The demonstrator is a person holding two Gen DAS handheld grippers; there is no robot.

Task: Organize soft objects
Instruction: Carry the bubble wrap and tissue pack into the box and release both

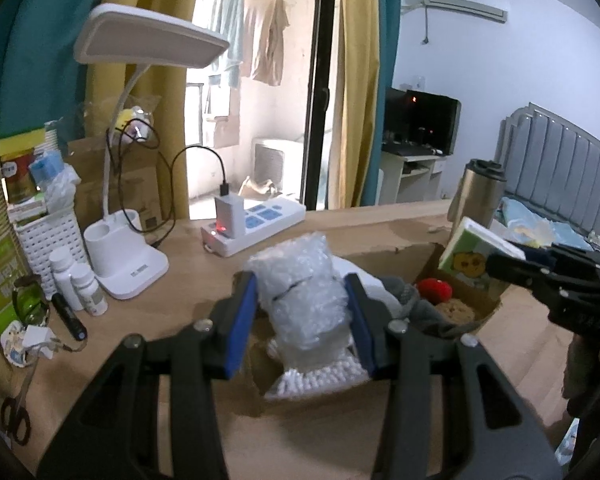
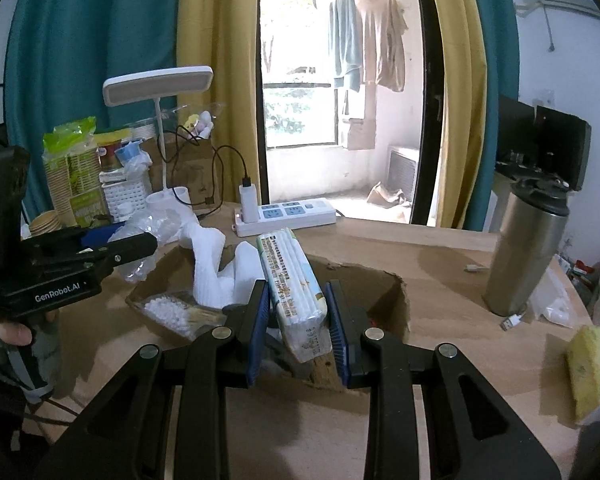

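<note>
My left gripper [image 1: 300, 292] is shut on a roll of clear bubble wrap [image 1: 296, 264], held upright over the near end of an open cardboard box [image 1: 392, 258]. In the box lie white foam beads [image 1: 320, 380], a grey sock [image 1: 412, 300] and a red soft thing [image 1: 434, 290]. My right gripper [image 2: 297, 290] is shut on a pack of tissues [image 2: 292, 272] above the same box [image 2: 396, 280], beside a white foam sheet [image 2: 212, 268]. Each gripper shows in the other's view, the right gripper [image 1: 516, 264] at the right and the left gripper [image 2: 136, 240] at the left.
On the wooden table behind the box stand a white desk lamp [image 1: 140, 36], a power strip [image 1: 260, 220] with a charger, a white basket [image 1: 48, 240] and small bottles [image 1: 80, 284]. A steel flask [image 2: 528, 248] and a yellow sponge [image 2: 588, 372] are to the right. Scissors [image 1: 16, 420] lie at the near left.
</note>
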